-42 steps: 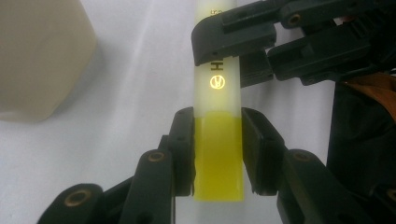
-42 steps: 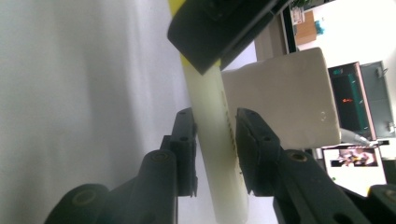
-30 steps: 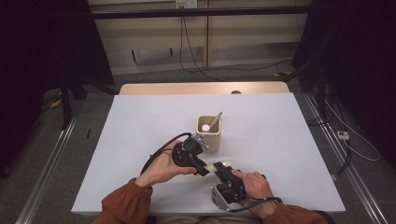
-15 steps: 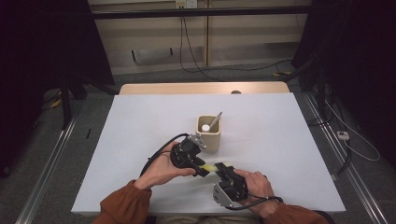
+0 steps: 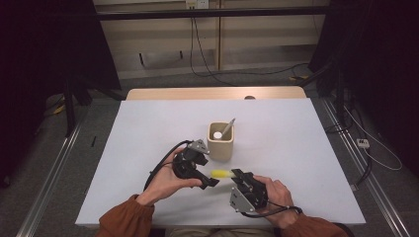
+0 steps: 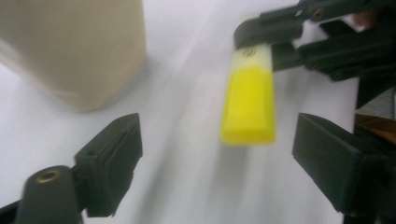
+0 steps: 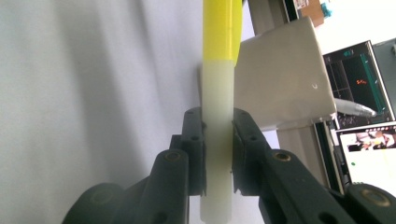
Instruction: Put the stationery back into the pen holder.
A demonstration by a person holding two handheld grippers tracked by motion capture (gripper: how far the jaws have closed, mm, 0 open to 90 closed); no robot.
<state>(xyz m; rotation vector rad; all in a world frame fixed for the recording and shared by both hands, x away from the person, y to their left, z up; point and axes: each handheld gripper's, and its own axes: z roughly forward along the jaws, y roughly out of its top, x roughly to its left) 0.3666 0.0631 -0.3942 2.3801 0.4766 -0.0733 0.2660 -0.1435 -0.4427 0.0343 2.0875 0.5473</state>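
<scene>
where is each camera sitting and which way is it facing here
High view: fixed above the person's side, looking forward and down on the white table; both forearms, left gripper and right gripper show.
Left gripper view: rides the left gripper, looking along its spread jaws, which have just been opening, at the yellow highlighter between them, untouched.
Right gripper view: rides the right gripper, its jaws clamped on the highlighter's pale barrel.
Shared: all show the highlighter and the beige cup.

On the white table (image 5: pixel 148 148) a person holds two grippers low near the front edge, with a yellow marker (image 5: pixel 222 174) between them. The right gripper (image 5: pixel 238 174) clamps its pale end, while the left gripper (image 5: pixel 210 182), its jaws just opened, sits beside the yellow cap. A beige cup (image 5: pixel 221 148) just behind holds a pen.
</scene>
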